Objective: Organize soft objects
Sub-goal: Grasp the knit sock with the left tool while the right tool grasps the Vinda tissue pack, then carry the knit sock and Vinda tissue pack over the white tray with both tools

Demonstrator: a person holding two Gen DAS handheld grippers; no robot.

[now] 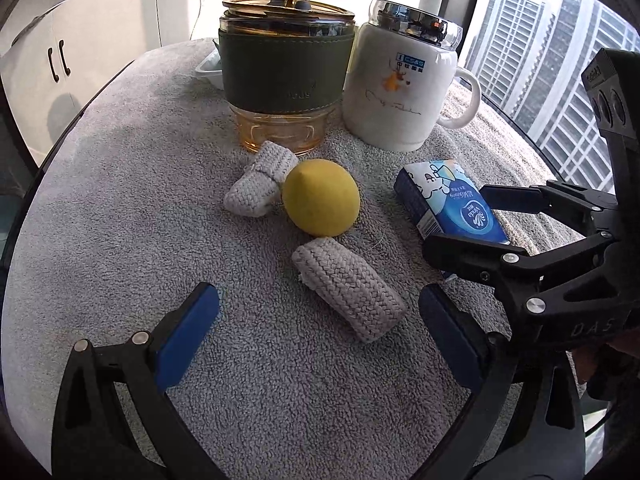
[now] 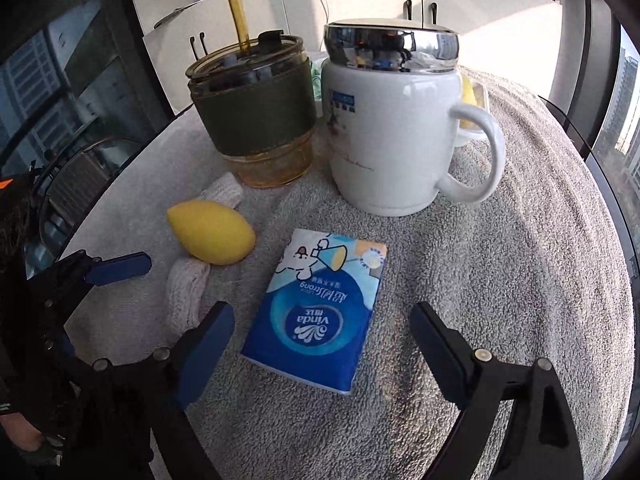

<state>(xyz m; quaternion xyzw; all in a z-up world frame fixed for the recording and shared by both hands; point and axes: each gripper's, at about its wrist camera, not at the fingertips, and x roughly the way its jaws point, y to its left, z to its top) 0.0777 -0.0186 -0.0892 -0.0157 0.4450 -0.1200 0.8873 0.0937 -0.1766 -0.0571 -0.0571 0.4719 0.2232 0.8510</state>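
Observation:
A yellow lemon-shaped soft toy lies mid-table between two grey knitted rolls, one behind it and one in front. A blue tissue pack lies flat to the right. My left gripper is open, its jaws either side of the near knitted roll, just short of it. My right gripper is open, its jaws straddling the near end of the tissue pack; it also shows in the left wrist view. The lemon and near roll show in the right wrist view.
A glass tumbler with green sleeve and straw and a white lidded mug stand at the back. A white tray with something yellow sits behind the mug. A grey towel covers the round table; windows lie beyond its edge.

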